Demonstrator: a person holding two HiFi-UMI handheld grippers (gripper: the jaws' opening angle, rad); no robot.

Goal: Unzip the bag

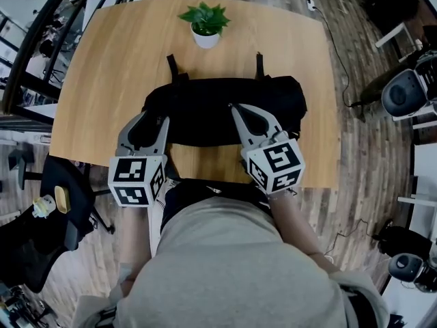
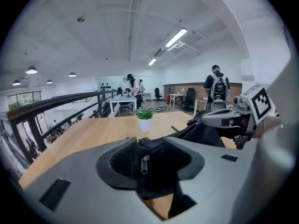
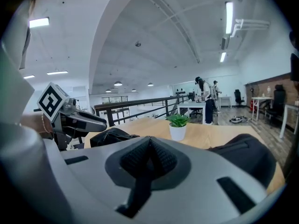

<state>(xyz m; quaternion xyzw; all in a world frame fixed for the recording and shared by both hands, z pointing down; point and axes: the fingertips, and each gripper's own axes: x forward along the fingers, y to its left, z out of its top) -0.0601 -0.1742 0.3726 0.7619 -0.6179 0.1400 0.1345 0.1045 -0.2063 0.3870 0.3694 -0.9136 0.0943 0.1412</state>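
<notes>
A black bag (image 1: 205,104) lies across the near half of the wooden table (image 1: 102,67). My left gripper (image 1: 151,119) is at the bag's left end with its jaws open. In the left gripper view (image 2: 149,142) a metal zipper pull (image 2: 145,164) hangs in the gap beside the left pad, with dark bag fabric under it. My right gripper (image 1: 233,107) rests on top of the bag near its middle. Its pads (image 3: 149,143) meet, and nothing shows between them. The bag's right end (image 3: 243,155) bulges to that gripper's right.
A small potted plant (image 1: 206,24) stands at the table's far edge, beyond the bag. A black chair (image 1: 61,203) is left of the table, with grey equipment (image 1: 404,91) on the floor to the right. People (image 2: 217,85) stand far off in the room.
</notes>
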